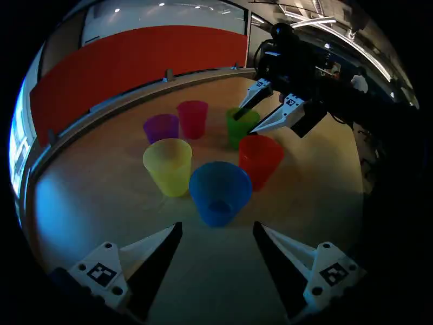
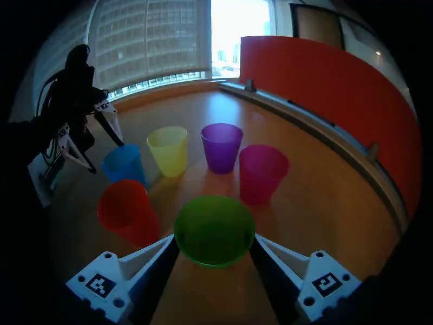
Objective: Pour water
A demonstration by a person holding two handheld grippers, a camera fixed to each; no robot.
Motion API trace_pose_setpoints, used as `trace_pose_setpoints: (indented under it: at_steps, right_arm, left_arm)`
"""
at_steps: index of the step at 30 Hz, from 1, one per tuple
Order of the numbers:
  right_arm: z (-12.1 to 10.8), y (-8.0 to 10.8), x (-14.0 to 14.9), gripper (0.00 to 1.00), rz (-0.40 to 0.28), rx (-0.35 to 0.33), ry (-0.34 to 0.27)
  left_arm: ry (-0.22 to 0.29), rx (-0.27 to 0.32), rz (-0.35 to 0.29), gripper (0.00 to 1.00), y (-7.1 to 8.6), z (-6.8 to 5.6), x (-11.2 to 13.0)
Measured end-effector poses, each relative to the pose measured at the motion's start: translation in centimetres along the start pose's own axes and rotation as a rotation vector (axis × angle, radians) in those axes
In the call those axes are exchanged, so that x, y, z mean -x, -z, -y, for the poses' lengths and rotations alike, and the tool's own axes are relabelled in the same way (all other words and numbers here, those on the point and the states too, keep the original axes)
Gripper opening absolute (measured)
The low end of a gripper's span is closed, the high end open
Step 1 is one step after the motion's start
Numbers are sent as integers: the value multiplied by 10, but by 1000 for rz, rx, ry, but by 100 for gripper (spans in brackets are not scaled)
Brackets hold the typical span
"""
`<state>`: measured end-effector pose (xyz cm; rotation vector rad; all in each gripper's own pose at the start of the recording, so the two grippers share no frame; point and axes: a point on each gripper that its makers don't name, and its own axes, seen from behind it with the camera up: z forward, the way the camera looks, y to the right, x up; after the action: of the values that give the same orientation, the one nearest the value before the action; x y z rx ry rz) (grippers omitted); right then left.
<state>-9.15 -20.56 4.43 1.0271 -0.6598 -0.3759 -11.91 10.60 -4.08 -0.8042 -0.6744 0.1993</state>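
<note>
In the left gripper view, bare table point(image 1: 81, 216) lies open on your left, out to the rail point(image 1: 108, 103) under the red partition point(image 1: 135, 59). Six cups stand upright in a loose cluster mid-table: purple point(image 1: 161, 127), yellow point(image 1: 168, 165), pink point(image 1: 192, 118), blue point(image 1: 220, 192), green point(image 1: 238, 138) and red point(image 1: 261, 160). Your left gripper point(image 1: 216, 225) has its jaws spread wide and grips nothing. The blue cup stands just beyond the tips, in line with the gap and apart from both. More bare wood runs to the right of the red cup.

In the right gripper view, the left gripper hangs at the far left, its tips near the blue cup. Your right gripper point(image 2: 214, 238) has its jaws spread to the green cup's width, one tip at each side of that cup. You cannot tell whether they press on it. Right of the pink cup the wood is free up to the rail. I cannot tell whether any cup holds water.

Each finger bears a square black-and-white marker point(image 1: 102, 273).
</note>
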Motion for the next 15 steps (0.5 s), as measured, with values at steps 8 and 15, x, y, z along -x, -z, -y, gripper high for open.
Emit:
trace_pose_setpoints:
  at_steps: [8,15]
  right_arm:
    - [0,4,2,94,-9,7,-21]
    - [1,9,5,100,-9,17,-30]
  left_arm:
    - [10,-12,-8,97,3,0,0]
    - [28,-35,-15,97,8,4,0]
